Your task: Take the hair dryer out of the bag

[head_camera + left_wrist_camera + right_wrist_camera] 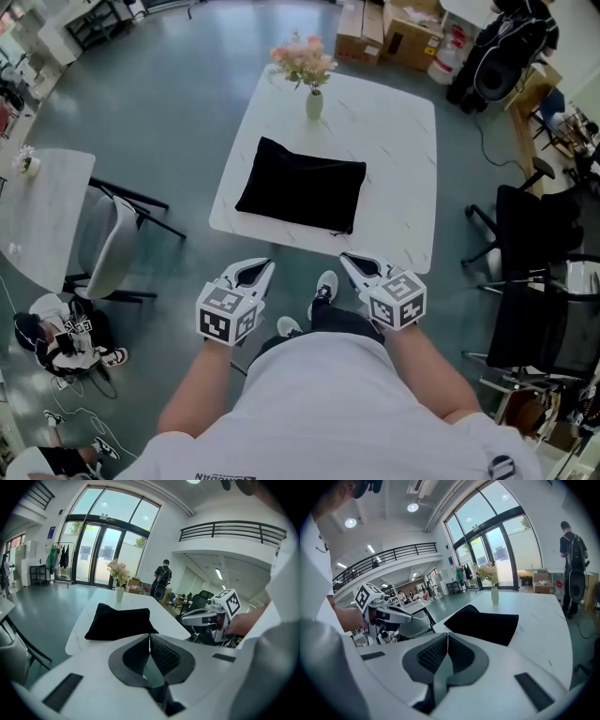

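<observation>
Black bag (302, 185), one, white table's (398, 178) near edge, one flower vase (314, 101), grey floor (187, 84), left gripper (268, 263), right gripper (345, 257), both jaws pressed together, empty

The black bag (302, 185) lies flat and closed near the white table's (394, 141) front edge.

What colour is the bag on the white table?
The bag is plain black; the head view shows it best.

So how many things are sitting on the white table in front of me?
2: a black bag near the front edge of the table, and a vase of pink flowers at its far edge. Anything inside the bag is hidden.
</observation>
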### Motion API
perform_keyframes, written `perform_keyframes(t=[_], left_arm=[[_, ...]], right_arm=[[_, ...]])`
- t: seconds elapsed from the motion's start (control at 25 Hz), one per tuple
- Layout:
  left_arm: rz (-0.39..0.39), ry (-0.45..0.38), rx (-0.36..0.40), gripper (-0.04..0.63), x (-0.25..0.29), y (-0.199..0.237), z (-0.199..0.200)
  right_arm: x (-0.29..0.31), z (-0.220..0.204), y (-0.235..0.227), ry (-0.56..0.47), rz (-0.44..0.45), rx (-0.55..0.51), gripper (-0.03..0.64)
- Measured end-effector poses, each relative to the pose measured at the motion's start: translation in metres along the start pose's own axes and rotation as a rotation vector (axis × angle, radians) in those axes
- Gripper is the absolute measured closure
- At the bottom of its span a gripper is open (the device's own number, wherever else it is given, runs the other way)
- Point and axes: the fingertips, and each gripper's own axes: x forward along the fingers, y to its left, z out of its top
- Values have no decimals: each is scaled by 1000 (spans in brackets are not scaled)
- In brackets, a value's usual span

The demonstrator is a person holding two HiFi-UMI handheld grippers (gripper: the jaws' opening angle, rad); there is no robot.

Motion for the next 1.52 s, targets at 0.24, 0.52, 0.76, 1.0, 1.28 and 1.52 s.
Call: perform_keyframes(t=[0.24,0.52,0.76,1.0,1.28,1.52], left_arm=[[31,-5,1,577,20,25,28],[62,7,12,577,57,45,60],[91,23,39,577,81,60,88],[129,34,85,577,103,77,110],[155,74,99,578,108,119,118],[55,178,256,577,138,134,118]], right_arm=[[22,24,-37,-6,1,0,600],[42,41,-74,3,45,-2,600],[53,47,-99,17,67,-2,600],[56,43,-128,20,53,21,600],[64,38,-146,24,-15,82,600],[76,43,-162,15,-126,153,600]])
